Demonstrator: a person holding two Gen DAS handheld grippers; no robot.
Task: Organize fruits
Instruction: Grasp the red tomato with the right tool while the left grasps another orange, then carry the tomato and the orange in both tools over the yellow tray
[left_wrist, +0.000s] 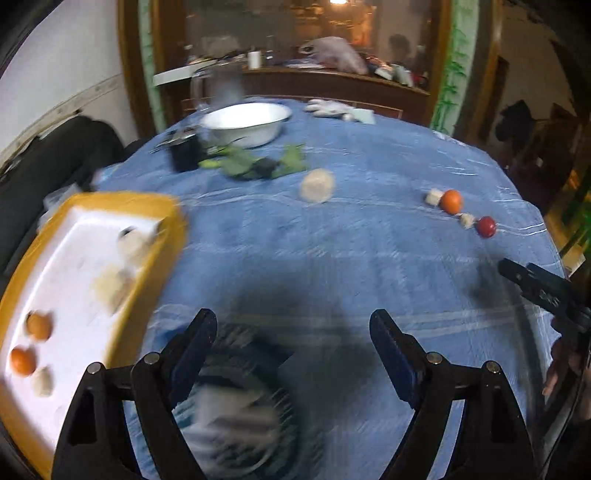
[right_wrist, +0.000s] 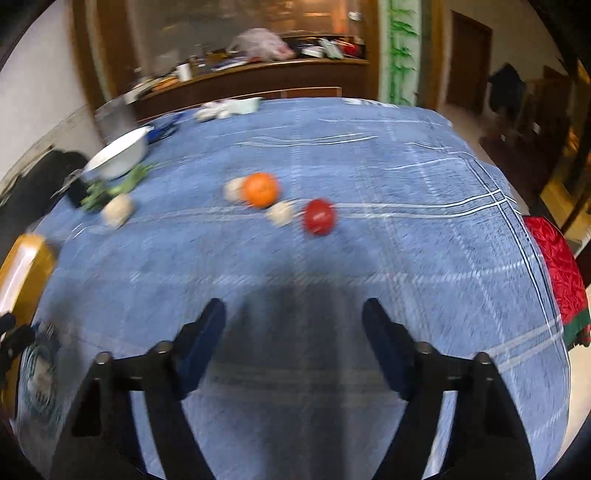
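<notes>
Left wrist view: my left tongs (left_wrist: 293, 332) hang spread and empty above the blue tablecloth (left_wrist: 332, 240).
Right tongs (right_wrist: 293, 319) are spread too; ahead I see an orange (right_wrist: 259, 189) and a red fruit (right_wrist: 319, 216), while the yellow tray (left_wrist: 22, 288) holds other fruit.

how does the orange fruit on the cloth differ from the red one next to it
The orange fruit is orange and looks larger; the red fruit is deep red and looks smaller. The orange one lies farther from the right tool, with pale pieces on both sides. Both are round and loose on the blue tablecloth.
</notes>
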